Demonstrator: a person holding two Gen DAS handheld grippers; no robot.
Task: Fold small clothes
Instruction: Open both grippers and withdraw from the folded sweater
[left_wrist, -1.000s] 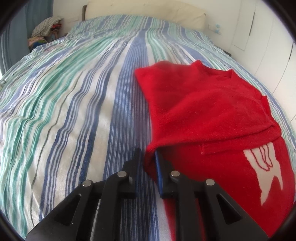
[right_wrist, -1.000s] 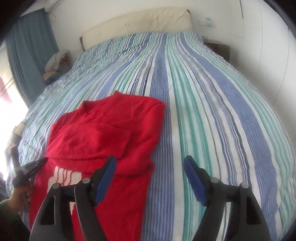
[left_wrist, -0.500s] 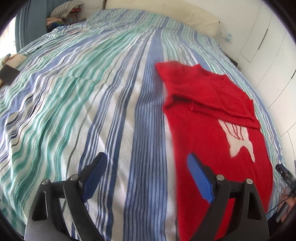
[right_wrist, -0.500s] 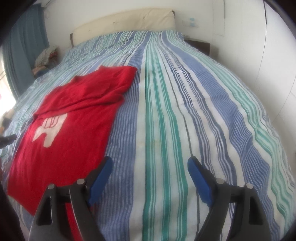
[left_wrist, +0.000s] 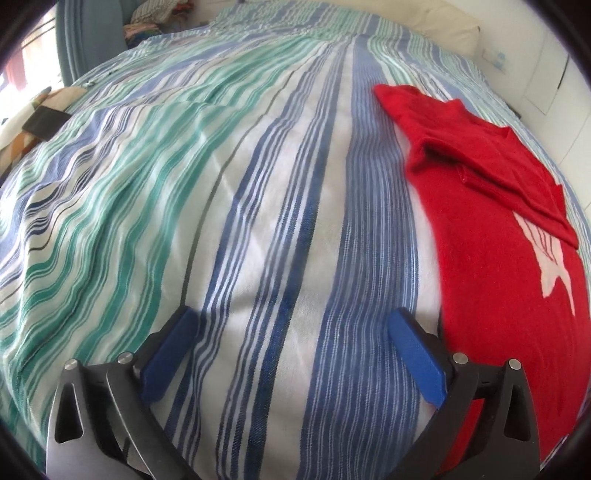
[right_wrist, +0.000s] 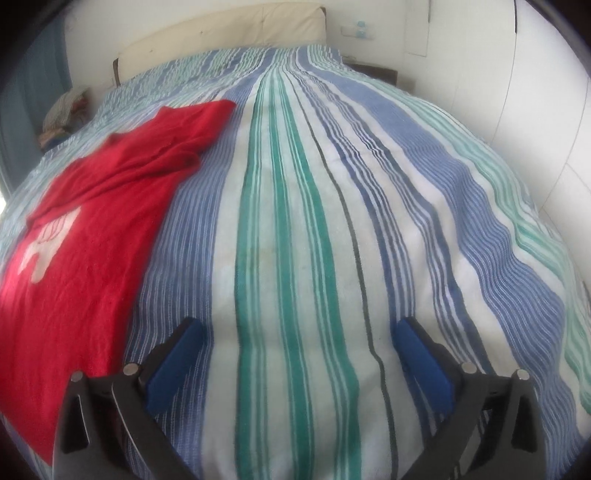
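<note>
A red sweater (left_wrist: 491, 229) with a white motif lies flat on the striped bed, its sleeves folded across the chest. In the left wrist view it is to the right of my left gripper (left_wrist: 291, 328), which is open and empty over the bare bedspread. In the right wrist view the sweater (right_wrist: 85, 229) lies to the left of my right gripper (right_wrist: 299, 339), which is also open and empty above the bedspread.
The striped bedspread (right_wrist: 332, 206) covers the whole bed. A cream headboard (right_wrist: 229, 33) stands at the far end. A pile of clothes (left_wrist: 159, 14) sits beyond the far left corner. White wardrobe doors (right_wrist: 546, 122) run along the right side.
My left gripper let go of the sweater's folded sleeve, opened and drew back to the left. Both grippers pulled back toward the near edge, and the sweater now lies flat.
</note>
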